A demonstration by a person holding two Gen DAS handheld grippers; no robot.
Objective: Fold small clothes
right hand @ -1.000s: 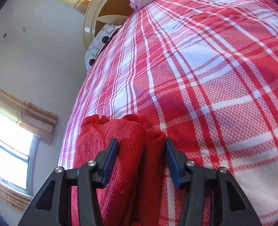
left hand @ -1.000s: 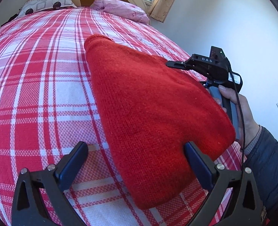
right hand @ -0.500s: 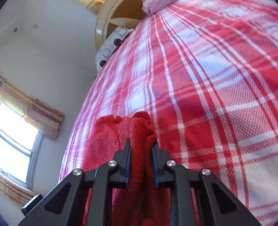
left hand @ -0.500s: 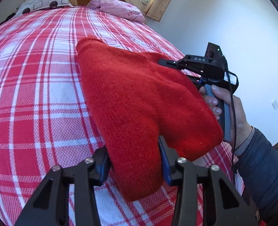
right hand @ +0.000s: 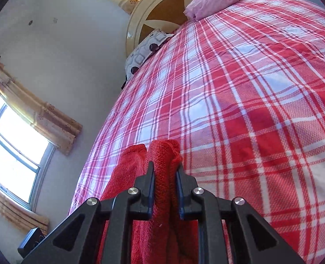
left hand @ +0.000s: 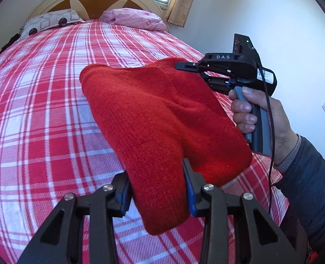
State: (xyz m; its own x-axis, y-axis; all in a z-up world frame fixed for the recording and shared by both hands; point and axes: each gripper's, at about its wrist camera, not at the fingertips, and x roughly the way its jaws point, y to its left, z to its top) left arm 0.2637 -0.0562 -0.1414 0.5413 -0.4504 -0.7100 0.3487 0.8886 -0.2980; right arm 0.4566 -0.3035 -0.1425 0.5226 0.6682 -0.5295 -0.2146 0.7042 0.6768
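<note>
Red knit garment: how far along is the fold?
Done: both tools have a grip on the red knit garment, left tool on a bunched near corner, right tool on a doubled edge. In hand: it hangs between them above the plaid bedspread. Left: the fold itself, then laying it flat.

Fuzzy red knit garment point(left hand: 158, 118)

One red knit point(left hand: 162, 118), two grippers (left point(left hand: 158, 187), right point(right hand: 165, 189)), two pillows: a patterned one point(left hand: 52, 21) far left, a pink one point(left hand: 136, 19) far right.
</note>
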